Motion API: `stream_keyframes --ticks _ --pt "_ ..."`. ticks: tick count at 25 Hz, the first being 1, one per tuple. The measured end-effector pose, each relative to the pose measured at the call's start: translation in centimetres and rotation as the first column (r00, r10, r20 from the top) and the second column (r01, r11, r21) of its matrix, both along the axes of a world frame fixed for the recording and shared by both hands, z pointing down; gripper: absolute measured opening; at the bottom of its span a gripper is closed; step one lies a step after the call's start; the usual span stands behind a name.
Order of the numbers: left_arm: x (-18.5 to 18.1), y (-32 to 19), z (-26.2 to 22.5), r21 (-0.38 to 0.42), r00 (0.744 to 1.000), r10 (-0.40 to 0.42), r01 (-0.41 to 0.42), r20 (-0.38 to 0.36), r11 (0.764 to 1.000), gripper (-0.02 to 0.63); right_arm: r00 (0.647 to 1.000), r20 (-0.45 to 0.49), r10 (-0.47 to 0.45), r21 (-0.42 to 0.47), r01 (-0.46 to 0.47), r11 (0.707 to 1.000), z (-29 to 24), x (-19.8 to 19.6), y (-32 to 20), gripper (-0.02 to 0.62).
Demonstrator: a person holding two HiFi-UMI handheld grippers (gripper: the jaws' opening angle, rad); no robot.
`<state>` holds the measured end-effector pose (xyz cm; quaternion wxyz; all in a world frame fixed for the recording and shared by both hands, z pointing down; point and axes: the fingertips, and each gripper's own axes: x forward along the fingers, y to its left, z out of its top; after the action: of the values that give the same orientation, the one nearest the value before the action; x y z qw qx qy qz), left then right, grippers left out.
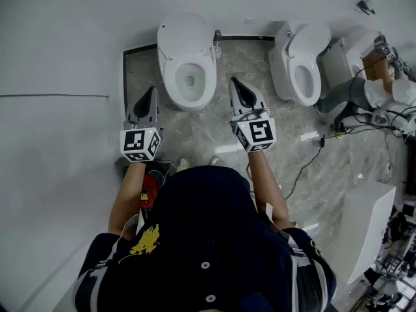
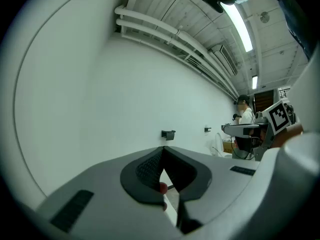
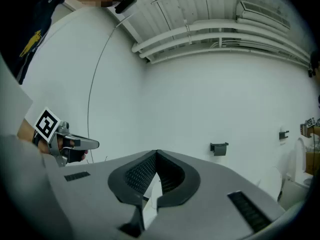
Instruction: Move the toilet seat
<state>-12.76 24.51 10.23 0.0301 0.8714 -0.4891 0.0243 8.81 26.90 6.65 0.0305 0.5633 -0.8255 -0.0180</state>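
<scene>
Two toilets (image 1: 186, 38) ahead; left gripper (image 1: 151, 96) and right gripper (image 1: 238, 88) both closed, apparently empty

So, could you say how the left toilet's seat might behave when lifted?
The toilet seat looks a glossy white ring: probably rigid and slippery. Its back seems hinged by the lid, so it would likely pivot, not lift free.

Bare floor (image 1: 195, 134) before the toilet (image 1: 188, 77) — wall (image 1: 58, 57) close on the left.
</scene>
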Motion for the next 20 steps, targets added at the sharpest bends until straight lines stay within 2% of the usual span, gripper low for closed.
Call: stream_keyframes --ticks 8,20 --pt "-1.6 0.6 -0.4 -0.002 0.999 -0.035 0.035 -0.024 0.999 0.017 1.000 0.007 0.008 0.005 -0.008 1.000 -0.5 -1.6 0.7 0.025" --pt "-4.2 0.8 -0.3 0.016 0.998 -0.024 0.024 -0.054 1.000 0.017 0.999 0.042 0.024 0.006 -0.025 1.000 -0.3 -2.9 1.1 0.025"
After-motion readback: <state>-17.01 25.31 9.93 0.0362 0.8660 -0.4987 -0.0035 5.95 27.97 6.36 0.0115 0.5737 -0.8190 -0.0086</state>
